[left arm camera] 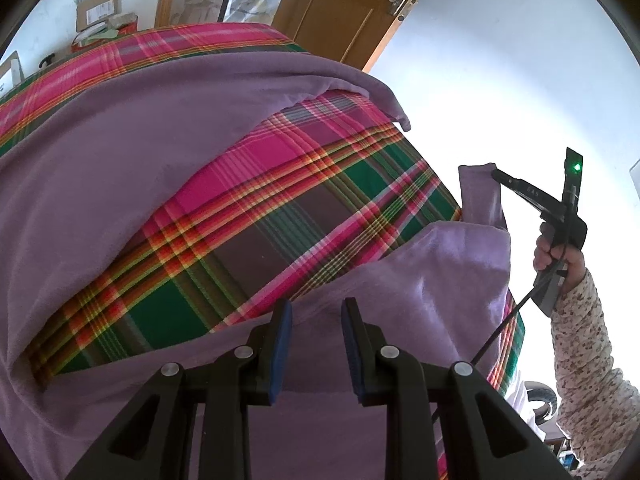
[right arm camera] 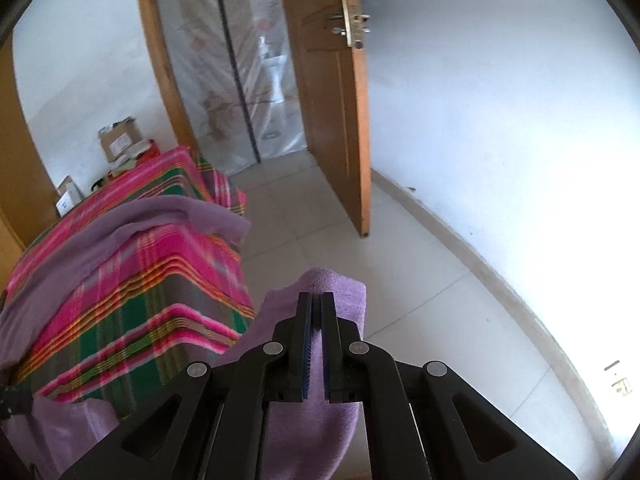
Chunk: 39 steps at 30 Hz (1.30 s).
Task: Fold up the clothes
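Plaid-covered desk (left arm camera: 256, 200): right gripper (right arm camera: 317, 312) pinches purple garment (left arm camera: 100, 168) corner; left gripper (left arm camera: 316, 344) spread, jaws astride cloth edge; carry corner across taut

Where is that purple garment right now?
The purple garment is spread over the plaid-covered table near the open wooden door. One end is lifted off the table's right side, pinched in the right gripper.

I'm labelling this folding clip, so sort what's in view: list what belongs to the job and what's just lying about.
Belongs to the job:
- purple garment, spread over the plaid-covered table
- right gripper, shut on a corner of the garment
- left gripper, jaws apart over the garment's near edge

Just lying about:
- cardboard boxes at the table's far end
- wooden door, standing open
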Each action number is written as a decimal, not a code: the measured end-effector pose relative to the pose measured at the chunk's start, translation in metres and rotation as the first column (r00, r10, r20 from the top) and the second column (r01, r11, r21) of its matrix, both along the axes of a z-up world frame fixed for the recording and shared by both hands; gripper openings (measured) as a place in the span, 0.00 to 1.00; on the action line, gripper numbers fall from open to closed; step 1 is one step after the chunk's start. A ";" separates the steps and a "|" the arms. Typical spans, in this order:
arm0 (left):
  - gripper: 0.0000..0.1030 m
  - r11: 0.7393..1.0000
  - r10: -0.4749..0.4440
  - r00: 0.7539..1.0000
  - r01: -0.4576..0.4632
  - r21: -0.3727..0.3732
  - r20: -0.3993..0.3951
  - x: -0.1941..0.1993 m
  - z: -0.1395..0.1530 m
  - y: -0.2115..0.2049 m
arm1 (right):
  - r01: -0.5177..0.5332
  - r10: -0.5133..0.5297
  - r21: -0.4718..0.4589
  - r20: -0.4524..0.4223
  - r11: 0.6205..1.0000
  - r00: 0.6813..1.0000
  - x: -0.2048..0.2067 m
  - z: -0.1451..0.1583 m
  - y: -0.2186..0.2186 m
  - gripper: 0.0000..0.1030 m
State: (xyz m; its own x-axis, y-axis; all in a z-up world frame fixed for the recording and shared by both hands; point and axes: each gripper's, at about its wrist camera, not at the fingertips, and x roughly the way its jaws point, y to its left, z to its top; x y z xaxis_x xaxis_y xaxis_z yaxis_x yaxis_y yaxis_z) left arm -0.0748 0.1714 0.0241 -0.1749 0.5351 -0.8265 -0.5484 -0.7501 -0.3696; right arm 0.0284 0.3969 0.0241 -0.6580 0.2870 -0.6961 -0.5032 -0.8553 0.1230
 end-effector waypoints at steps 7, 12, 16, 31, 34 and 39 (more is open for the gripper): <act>0.30 0.998 -0.044 0.999 0.043 -0.052 -0.023 0.002 -0.004 0.014 | 0.081 -0.081 -0.014 -0.024 0.997 0.996 0.022 -0.002 0.020 0.04; 0.32 0.993 -0.082 0.996 0.079 -0.088 -0.034 0.002 -0.007 0.028 | 0.104 -0.104 -0.009 -0.019 0.995 0.994 0.031 -0.005 0.026 0.04; 0.32 0.991 -0.102 0.994 0.098 -0.096 -0.036 0.002 -0.008 0.035 | 0.141 -0.141 -0.014 -0.014 0.990 0.990 0.036 -0.007 0.034 0.04; 0.07 0.988 -0.136 0.988 0.129 -0.090 -0.071 0.010 -0.008 0.039 | 0.162 -0.153 -0.087 0.107 0.983 0.982 0.044 -0.046 0.044 0.04; 0.02 0.989 -0.136 0.987 0.130 -0.076 -0.090 0.010 -0.004 0.040 | 0.163 -0.156 -0.072 0.098 0.984 0.983 0.042 -0.043 0.044 0.04; 0.02 0.996 -0.085 0.990 0.085 -0.012 -0.115 0.002 0.008 0.032 | 0.171 -0.169 -0.033 0.063 0.985 0.984 0.037 -0.031 0.042 0.04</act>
State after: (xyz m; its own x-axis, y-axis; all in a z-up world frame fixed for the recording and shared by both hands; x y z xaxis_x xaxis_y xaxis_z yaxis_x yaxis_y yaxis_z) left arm -0.0729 0.2031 0.0320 -0.2231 0.5462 -0.8074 -0.6489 -0.7013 -0.2952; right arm 0.0653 0.4391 -0.0073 -0.5590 0.3638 -0.7451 -0.6484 -0.7518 0.1194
